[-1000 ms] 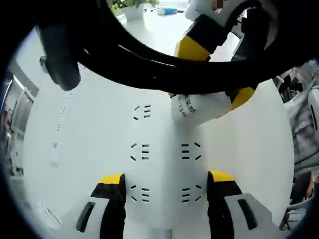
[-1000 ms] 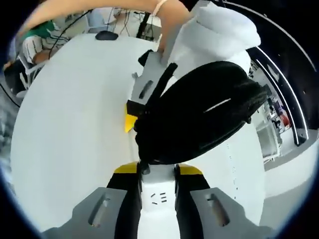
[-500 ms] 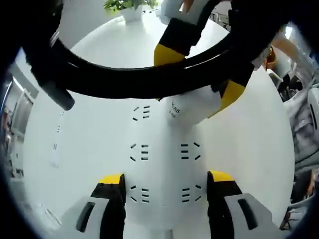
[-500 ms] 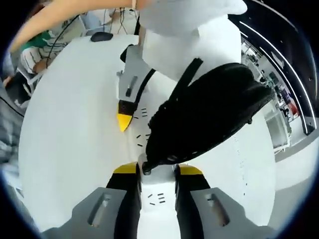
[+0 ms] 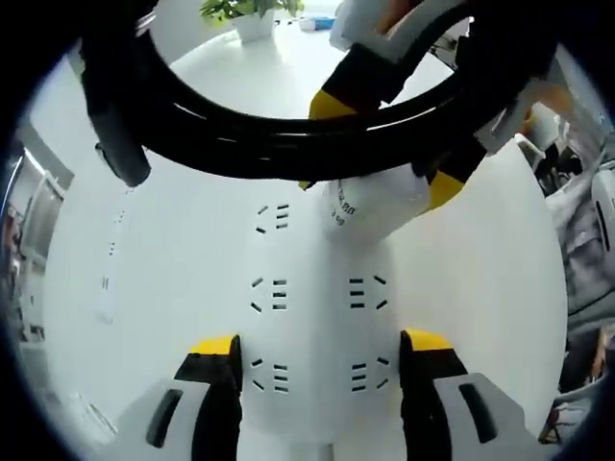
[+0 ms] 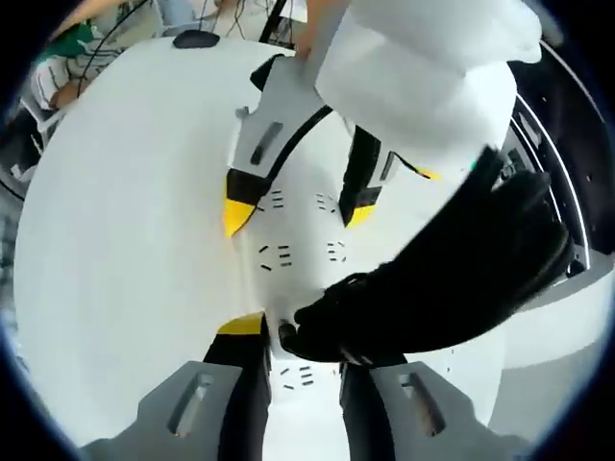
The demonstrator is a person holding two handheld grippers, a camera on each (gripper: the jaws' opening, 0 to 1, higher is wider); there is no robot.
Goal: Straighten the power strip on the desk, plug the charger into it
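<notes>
Both grippers are on the white power strip, and the charger sits over its far sockets.

In the left gripper view the left gripper (image 5: 319, 360) has its yellow-tipped jaws pressed against the two long sides of the power strip (image 5: 312, 317), pinching its near end on the white desk (image 5: 500, 288); further along, the right gripper (image 5: 380, 144) comes in from the far side with the white charger (image 5: 370, 206) clamped between its jaws, the charger's printed face resting on the strip's far right sockets, though I cannot tell whether the pins are in; a thick black cable (image 5: 269, 154) loops across above it; in the right gripper view the right gripper (image 6: 300, 360) squeezes the charger (image 6: 300, 375), the cable bundle (image 6: 452, 288) spilling right, the left gripper (image 6: 298, 206) straddling the strip (image 6: 298, 250) beyond.
</notes>
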